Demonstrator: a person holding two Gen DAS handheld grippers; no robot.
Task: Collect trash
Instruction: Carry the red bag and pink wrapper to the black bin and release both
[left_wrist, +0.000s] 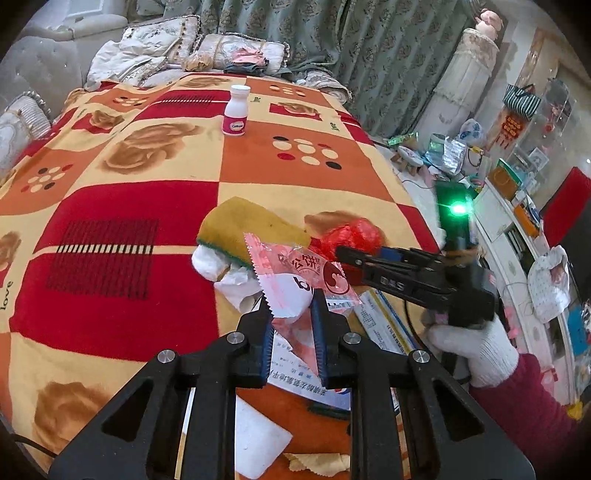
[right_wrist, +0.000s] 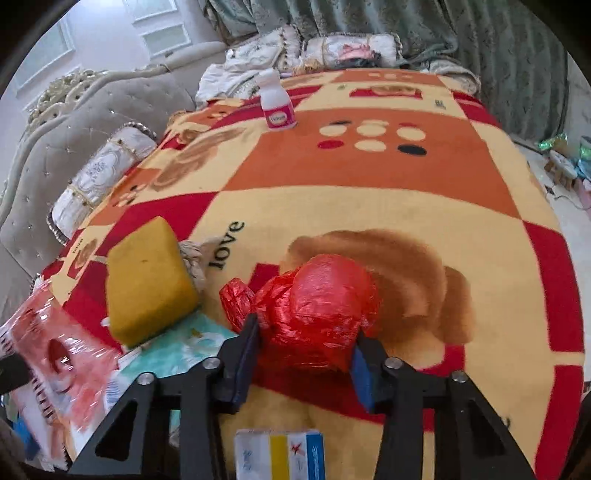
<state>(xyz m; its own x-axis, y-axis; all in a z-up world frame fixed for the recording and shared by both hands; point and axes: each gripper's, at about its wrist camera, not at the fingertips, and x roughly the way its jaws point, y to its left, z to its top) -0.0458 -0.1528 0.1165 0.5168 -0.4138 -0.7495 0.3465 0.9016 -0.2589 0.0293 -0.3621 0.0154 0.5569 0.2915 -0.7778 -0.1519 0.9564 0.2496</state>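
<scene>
The left gripper (left_wrist: 291, 321) is pinching a pink-and-white snack wrapper (left_wrist: 303, 280), its blue-padded fingers pressing in on either side of the crinkled plastic and holding it up off the patterned blanket (left_wrist: 110, 184). In the right wrist view the same wrapper (right_wrist: 62, 354) is showing at the near left edge, blurred.

The right gripper (right_wrist: 303, 354) is closing around a crumpled red plastic bag (right_wrist: 317, 314), which is sitting on the blanket (right_wrist: 369, 192) over a brown rose print; both fingers are touching the bag's sides, squeezing it lightly. From the left wrist view that right gripper (left_wrist: 345, 258) is reaching in from the right, held by a white-gloved hand (left_wrist: 476, 347), with the red bag (left_wrist: 351, 232) at its tips.

Just left of the red bag, a yellow sponge (right_wrist: 151, 284) is lying tilted, with a wad of crumpled white tissue (left_wrist: 221, 266) tucked against it. Printed paper leaflets (left_wrist: 384, 321) are lying on the near side of the blanket beneath the grippers, and a small card box with a yellow stripe (right_wrist: 280, 454) is sitting right at the near edge in the right wrist view.

Far off on the blanket, a white bottle with a pink label (left_wrist: 236, 110) is standing upright, well apart from the pile. Cushions (left_wrist: 159, 40) and a green curtain (left_wrist: 369, 44) are lining the far side.
</scene>
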